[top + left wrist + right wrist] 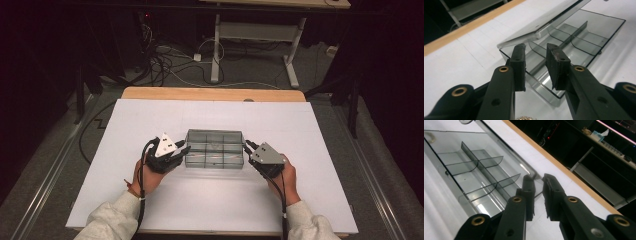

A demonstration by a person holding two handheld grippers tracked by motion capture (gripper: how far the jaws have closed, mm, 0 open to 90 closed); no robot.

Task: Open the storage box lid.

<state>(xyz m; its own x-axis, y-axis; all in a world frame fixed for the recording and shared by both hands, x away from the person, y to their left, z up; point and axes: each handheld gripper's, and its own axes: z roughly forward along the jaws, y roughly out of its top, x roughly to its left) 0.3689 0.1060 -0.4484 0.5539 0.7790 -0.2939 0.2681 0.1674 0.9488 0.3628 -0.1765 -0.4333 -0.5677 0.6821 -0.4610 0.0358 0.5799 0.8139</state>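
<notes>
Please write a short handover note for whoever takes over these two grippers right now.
Left gripper: at the left end of the clear compartment box, jaws apart either side of the box's end wall, not clamped.
Right gripper: at the box's right end, jaws narrowly apart around the edge of the lid, apparently not yet pinching it.
Box: mid-table on the white table, its divided compartments look empty; the hinged lid stands raised at an angle.
Done: both grippers are placed at the box ends.
Left: likely grip and finish moving the lid; which way cannot be told.
</notes>
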